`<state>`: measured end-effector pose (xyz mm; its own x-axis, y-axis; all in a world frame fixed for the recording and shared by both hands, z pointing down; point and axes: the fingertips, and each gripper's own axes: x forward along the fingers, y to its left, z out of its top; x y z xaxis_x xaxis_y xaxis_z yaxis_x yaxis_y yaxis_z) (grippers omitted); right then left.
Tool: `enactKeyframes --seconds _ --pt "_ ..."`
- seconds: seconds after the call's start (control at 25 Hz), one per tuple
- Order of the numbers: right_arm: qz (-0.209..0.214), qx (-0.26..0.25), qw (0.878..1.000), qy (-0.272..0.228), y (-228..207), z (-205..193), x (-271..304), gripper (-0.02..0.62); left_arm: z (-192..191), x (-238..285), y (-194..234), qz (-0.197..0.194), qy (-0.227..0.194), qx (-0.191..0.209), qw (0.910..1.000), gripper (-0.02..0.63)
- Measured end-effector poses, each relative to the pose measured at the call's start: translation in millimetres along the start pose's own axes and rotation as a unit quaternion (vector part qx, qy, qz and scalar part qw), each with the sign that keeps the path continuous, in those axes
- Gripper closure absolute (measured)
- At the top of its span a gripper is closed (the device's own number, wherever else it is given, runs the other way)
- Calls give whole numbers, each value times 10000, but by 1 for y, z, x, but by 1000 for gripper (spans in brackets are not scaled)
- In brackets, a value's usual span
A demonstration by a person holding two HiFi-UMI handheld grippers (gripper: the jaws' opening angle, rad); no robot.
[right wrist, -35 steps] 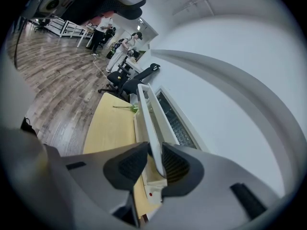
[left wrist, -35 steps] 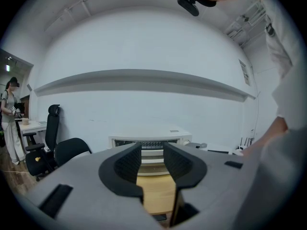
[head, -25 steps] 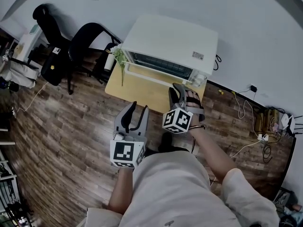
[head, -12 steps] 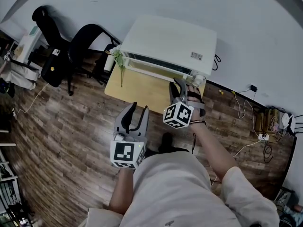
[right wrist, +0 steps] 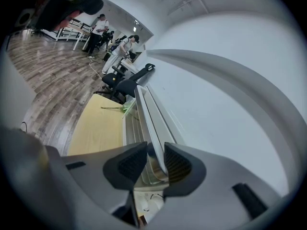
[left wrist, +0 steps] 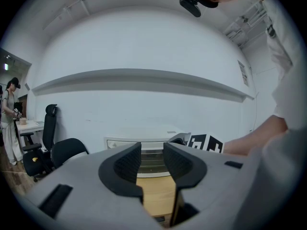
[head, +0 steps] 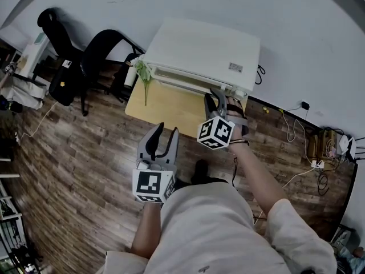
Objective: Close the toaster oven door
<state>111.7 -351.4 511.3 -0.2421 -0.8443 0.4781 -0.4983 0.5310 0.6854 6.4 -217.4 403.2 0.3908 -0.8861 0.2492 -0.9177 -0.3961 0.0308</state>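
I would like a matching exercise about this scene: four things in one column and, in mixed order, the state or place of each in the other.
1. toaster oven door
2. left hand-held gripper
3. right hand-held gripper
4. green sprig

A. lies on the wooden table
B. jaws apart, nothing between them
C. almost closed, a little ajar
D. jaws closed on the door's edge

Pairs: 1-C, 2-B, 3-D, 4-A.

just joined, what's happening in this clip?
A person holds a tool in each hand. The right tool has its jaws closed on the right end of the toaster oven door, which stands nearly shut, with a narrow gap left. The left tool is open and empty, held back from the wooden table and not involved.
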Motion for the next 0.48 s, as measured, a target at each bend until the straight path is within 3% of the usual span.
enactKeyframes --seconds 0.48 --pt "32 -72 10000 -33 -3 0 1 488 1 -1 2 21 -33 14 10000 476"
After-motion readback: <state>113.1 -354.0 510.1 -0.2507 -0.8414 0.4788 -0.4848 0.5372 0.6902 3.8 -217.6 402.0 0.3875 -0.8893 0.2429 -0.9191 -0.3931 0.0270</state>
